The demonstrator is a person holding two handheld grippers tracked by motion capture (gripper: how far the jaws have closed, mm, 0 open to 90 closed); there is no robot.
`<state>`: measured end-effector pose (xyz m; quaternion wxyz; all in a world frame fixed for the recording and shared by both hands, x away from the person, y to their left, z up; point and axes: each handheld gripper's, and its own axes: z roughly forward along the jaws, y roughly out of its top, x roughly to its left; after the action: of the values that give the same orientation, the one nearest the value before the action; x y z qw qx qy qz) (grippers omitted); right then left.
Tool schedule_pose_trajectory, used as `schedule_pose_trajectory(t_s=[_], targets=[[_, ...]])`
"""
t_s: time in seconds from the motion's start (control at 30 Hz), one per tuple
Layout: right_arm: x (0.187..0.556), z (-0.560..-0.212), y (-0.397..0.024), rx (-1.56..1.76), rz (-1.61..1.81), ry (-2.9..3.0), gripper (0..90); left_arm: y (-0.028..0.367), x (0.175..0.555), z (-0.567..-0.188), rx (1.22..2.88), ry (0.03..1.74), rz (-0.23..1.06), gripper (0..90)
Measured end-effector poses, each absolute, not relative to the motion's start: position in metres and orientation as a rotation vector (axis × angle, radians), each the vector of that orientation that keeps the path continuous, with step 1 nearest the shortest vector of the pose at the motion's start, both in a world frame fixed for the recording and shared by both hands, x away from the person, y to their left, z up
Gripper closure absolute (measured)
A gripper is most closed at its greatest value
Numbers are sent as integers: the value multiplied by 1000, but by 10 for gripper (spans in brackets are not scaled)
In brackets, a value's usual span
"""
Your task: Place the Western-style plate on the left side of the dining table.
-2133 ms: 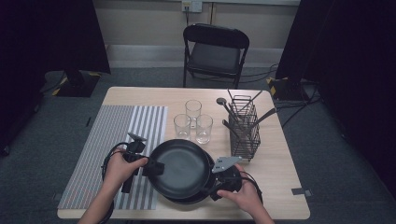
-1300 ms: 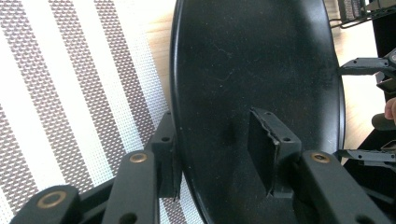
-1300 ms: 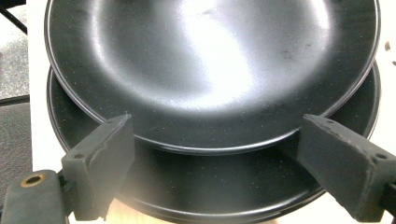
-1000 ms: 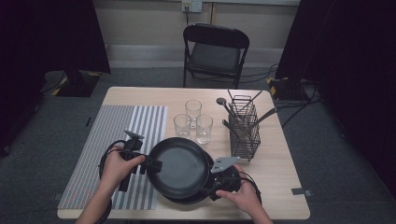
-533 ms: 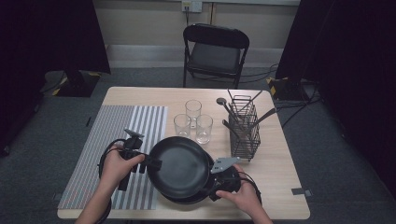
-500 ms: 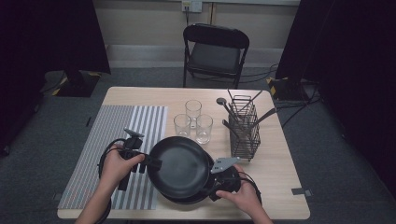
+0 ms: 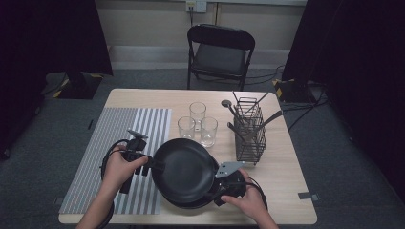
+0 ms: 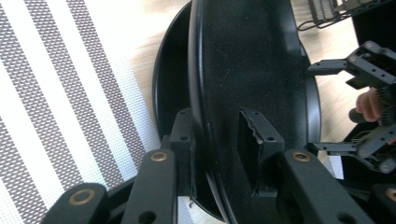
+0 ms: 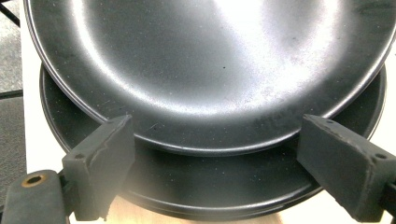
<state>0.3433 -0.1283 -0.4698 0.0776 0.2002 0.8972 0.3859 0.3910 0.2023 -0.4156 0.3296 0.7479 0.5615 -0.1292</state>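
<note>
Worktop (image 7: 286,191): pale wood, middle of the frame, grey carpet all round it.

Striped mat (image 7: 114,131): grey and white, lying flat over the worktop's left part, reaching its near edge.

Three clear glasses (image 7: 197,112): upright, bunched just above centre; one behind, two in front, close together or touching.

Wire rack (image 7: 249,133): dark, right of the glasses and near them. Dark utensils (image 7: 228,107) stand in it, handles leaning out past the top toward upper left and upper right.

Black folding chair (image 7: 219,52): top centre, beyond the worktop's far edge, seat facing the worktop.

Wall socket (image 7: 196,5): top edge, above the chair. Cables (image 7: 267,76) trail on the floor to the chair's right.
</note>
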Motion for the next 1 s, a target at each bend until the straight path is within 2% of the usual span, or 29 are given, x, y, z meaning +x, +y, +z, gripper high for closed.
schedule_pose_trajectory(t_s=[0.33,1.0], targets=[[343,-471,-128,593,1162,2684,107,204,394,-414,1989,1451,-337,741],[342,-471,-127,594,1152,2682,107,206,397,-412,1950,1480,-400,773]])
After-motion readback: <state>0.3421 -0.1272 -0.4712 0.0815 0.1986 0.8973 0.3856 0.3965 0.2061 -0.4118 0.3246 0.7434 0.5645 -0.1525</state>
